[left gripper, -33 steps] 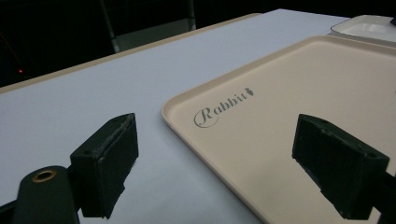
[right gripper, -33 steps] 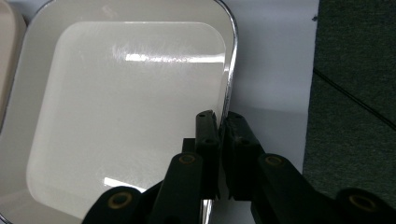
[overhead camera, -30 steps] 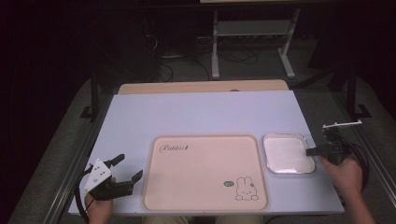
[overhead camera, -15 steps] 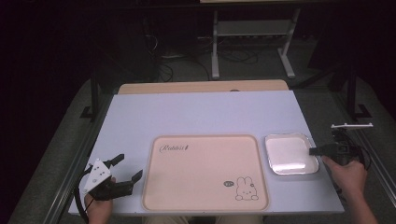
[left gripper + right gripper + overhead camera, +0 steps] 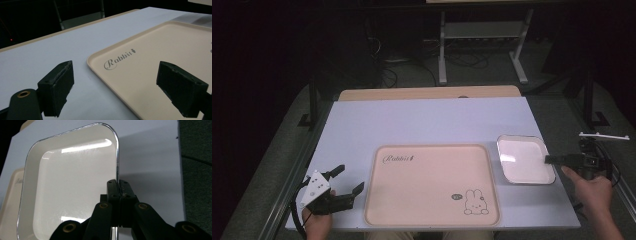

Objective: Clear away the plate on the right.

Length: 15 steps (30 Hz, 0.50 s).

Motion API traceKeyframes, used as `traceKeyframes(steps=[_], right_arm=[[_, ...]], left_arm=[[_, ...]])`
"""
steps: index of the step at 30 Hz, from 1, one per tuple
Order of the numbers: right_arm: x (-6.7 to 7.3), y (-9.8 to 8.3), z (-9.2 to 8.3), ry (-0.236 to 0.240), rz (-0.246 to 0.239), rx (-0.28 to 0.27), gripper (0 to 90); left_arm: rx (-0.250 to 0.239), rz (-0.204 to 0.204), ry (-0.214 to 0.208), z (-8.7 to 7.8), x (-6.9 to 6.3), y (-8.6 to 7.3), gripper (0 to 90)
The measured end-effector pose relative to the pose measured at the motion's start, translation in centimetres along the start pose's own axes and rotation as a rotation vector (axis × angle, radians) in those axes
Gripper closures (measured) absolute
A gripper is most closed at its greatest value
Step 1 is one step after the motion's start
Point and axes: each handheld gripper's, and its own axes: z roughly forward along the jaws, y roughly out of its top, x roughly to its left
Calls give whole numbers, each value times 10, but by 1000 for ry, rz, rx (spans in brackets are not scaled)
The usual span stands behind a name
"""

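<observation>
A white square plate (image 5: 524, 159) with a shiny rim lies on the pale table, just right of a beige rabbit tray (image 5: 432, 185). My right gripper (image 5: 557, 160) is shut on the middle of the plate's right rim. In the right gripper view the jaws (image 5: 117, 185) pinch that rim, with the plate (image 5: 72, 190) spreading left and a shadow on the table beside it. My left gripper (image 5: 347, 181) stands open at the table's front left, beside the tray's left edge. In the left gripper view (image 5: 120, 85) it holds nothing, and the tray's corner (image 5: 155, 62) lies between and beyond the jaws.
The table (image 5: 427, 122) is bare behind the tray. A wooden strip (image 5: 427, 93) runs along its far edge. A metal stand and cables (image 5: 482, 45) sit on the dark floor beyond. The table's right edge lies close to my right hand (image 5: 594, 192).
The right gripper and hand have shifted a little to the right, and the plate has slid slightly right and away with them. The left gripper has stayed put.
</observation>
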Motion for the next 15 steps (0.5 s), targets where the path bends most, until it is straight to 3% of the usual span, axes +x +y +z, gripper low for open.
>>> traceKeyframes(steps=[15], right_arm=[[22, -12, -19, 119, 1, -56, 884]], left_arm=[[-1, -1, 0, 0, -1, 0, 139]])
